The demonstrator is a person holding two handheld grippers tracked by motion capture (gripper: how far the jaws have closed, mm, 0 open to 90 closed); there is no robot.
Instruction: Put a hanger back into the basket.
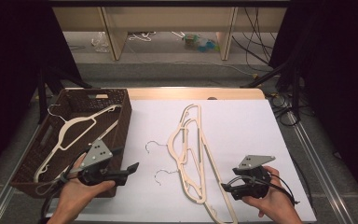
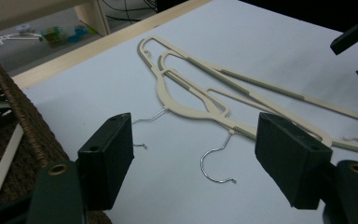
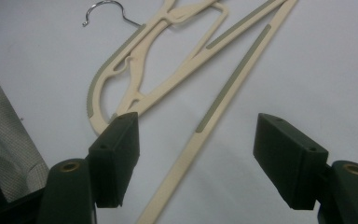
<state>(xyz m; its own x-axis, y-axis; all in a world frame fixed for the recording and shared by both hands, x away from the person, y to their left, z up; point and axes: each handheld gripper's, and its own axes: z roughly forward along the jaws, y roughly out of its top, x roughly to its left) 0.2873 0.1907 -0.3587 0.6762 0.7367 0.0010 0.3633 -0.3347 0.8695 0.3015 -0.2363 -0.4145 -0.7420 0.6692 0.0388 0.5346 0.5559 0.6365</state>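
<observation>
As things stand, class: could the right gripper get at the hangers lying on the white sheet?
Probably yes. The right gripper is open, empty, beside the hangers; one arm lies between its jaws, nothing covering it.

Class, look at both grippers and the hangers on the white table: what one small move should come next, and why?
Probably the right gripper should ease down and close on the hanger bar lying between its open jaws. One hanger already lies in the brown basket, two overlapping hangers remain on the table, and the left gripper, jaws open and empty, sits near the basket.
</observation>
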